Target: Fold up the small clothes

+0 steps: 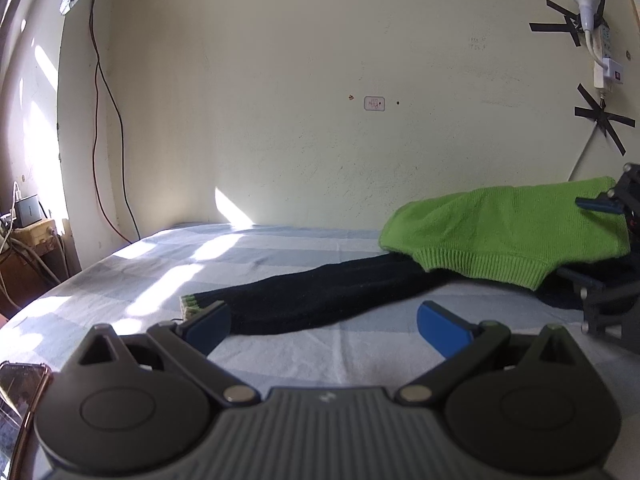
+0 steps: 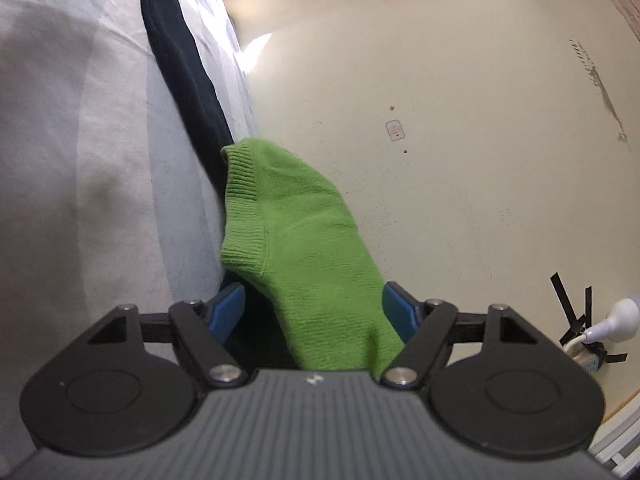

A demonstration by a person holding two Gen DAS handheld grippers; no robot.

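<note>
Left wrist view: the left hand-held gripper (image 1: 324, 322) is spread wide, nothing between its blue pads, hovering by the long black knitted sock (image 1: 320, 296) on the pale blue checked bed sheet (image 1: 160, 272). The bright green ribbed-cuff knitted sock (image 1: 504, 228) drapes over that black sock's far end. Only the right wrist view shows the right hand-held gripper (image 2: 314, 314) part-spread around the green sock; whether its pads press, I cannot tell.

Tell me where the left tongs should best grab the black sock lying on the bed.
Probably the striped cuff end of the black sock, coming in low from the near side. That end lies flat and free on the sheet right before the open left tongs; the far end sits under the green sock.
</note>
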